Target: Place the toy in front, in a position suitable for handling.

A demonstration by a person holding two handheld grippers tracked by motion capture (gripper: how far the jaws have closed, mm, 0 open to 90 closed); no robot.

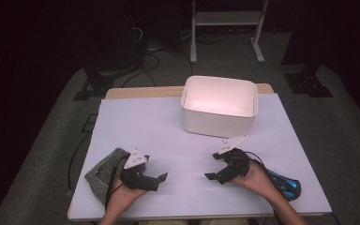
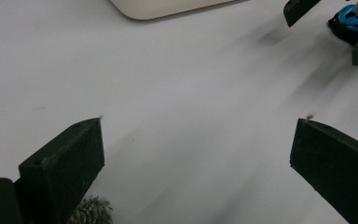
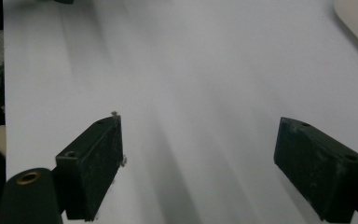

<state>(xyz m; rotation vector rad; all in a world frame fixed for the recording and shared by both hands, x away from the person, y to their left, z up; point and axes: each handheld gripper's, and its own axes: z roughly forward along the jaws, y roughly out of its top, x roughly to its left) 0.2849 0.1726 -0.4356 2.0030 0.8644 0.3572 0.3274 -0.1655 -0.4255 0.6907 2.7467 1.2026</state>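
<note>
Cloth (image 1: 104, 169), grey and knit-looking, sits at the table's near-left corner, crumpled, long axis running roughly near-left to far-right. My left gripper (image 1: 155, 178) is right on top of its near-right edge; hand and gripper body partly cover it. In the left gripper view a tuft of it (image 2: 92, 211) pokes out just below my left-side jaw, so it's behind and under the jaws, not between them.

Key relation: jaws point toward table centre, away from the cloth. To grab it I'd judge the left one has to pull back or swing round toward that corner first. Left jaws spread wide, nothing in them.

Blue-black item (image 1: 284, 183), prob a toy car, can't tell for sure, lies near-right, just behind my right hand, touching or almost touching it. Right gripper (image 1: 214, 168) also faces centre, jaws wide apart, empty, bare tabletop (image 3: 177, 70) in front of it. Same story: item is behind the claw, on the wrist side.

So left is nearer the cloth, right nearer the blue thing; the two grippers are well apart, facing each other.

White bin (image 1: 219, 105) stands at far centre-right, open top, looks empty from above. Likely drop target, a bit closer to the right side.
</note>
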